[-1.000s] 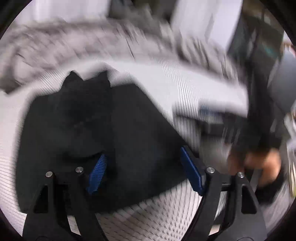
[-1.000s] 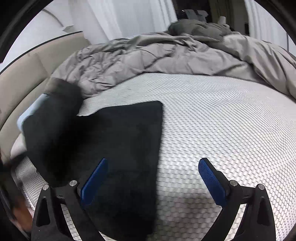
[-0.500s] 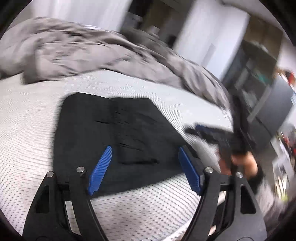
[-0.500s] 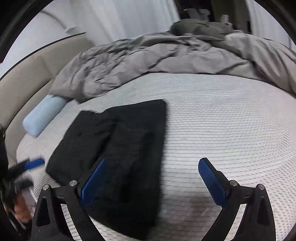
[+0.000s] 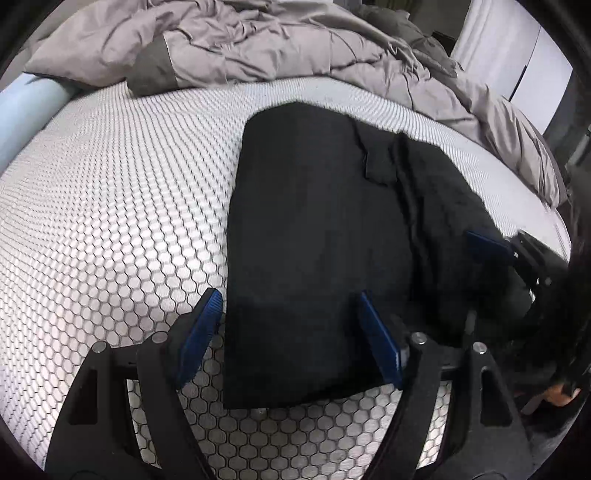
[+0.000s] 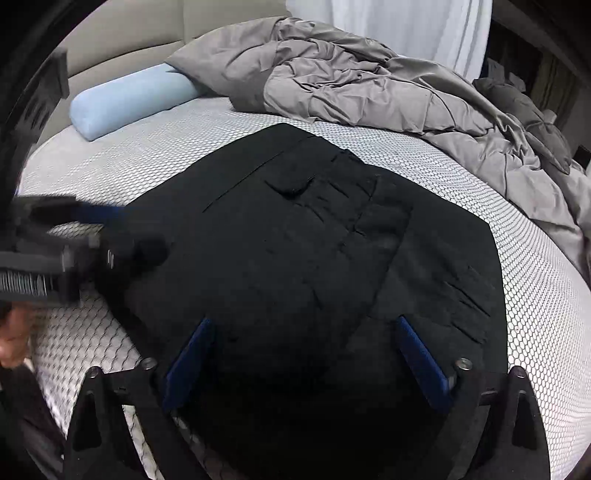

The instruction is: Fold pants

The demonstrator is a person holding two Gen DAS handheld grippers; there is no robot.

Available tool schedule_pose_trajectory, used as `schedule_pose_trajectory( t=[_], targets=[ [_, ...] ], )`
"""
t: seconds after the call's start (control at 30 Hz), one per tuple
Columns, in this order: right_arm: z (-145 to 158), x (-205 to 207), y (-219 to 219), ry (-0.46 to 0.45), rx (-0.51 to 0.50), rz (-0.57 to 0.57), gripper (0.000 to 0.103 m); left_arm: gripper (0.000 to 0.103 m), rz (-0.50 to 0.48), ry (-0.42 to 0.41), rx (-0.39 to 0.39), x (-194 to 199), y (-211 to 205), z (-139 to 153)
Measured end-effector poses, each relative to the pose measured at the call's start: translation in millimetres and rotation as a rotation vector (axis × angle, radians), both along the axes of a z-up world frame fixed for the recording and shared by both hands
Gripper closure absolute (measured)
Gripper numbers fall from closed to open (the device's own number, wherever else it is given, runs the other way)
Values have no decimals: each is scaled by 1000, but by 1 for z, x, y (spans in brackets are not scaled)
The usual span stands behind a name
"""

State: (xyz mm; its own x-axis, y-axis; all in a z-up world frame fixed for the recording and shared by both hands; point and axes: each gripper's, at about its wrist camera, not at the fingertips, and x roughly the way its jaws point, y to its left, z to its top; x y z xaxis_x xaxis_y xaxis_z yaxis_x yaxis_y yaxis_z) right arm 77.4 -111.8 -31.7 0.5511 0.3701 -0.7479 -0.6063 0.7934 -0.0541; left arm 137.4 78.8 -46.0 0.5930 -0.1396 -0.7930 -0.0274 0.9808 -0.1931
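Black pants (image 5: 321, 236) lie folded flat on the white honeycomb mattress (image 5: 110, 206); they also show in the right wrist view (image 6: 314, 258). My left gripper (image 5: 288, 332) is open, its blue pads straddling the near left end of the pants just above the fabric. My right gripper (image 6: 303, 354) is open and empty over the near edge of the pants. The right gripper also shows at the right edge of the left wrist view (image 5: 495, 247). The left gripper appears blurred at the left of the right wrist view (image 6: 74, 236).
A crumpled grey duvet (image 6: 388, 85) lies along the far side of the bed. A light blue bolster pillow (image 6: 129, 99) rests against the beige headboard (image 6: 147, 40). White curtains (image 6: 388, 26) hang behind. The mattress edge (image 5: 546, 214) drops off at right.
Both grippers have swung in close over the pants from opposite sides. The left one now straddles the near end; both stay open.
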Motion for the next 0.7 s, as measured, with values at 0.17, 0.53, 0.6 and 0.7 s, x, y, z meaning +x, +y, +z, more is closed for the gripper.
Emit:
schedule_pose_trajectory(
  t=[0.17, 0.53, 0.6, 0.7],
  targets=[
    [23, 1, -39, -39, 152, -144, 81, 28, 6, -1, -37, 2, 4, -2],
    [21, 19, -173, 225, 506, -266, 52, 28, 37, -15, -8, -9, 2, 9],
    [16, 28, -179, 318, 632, -234, 52, 28, 44, -21, -9, -9, 1, 11],
    [18, 32, -165, 335, 646, -193, 52, 28, 35, -29, -11, -9, -3, 14]
  ],
)
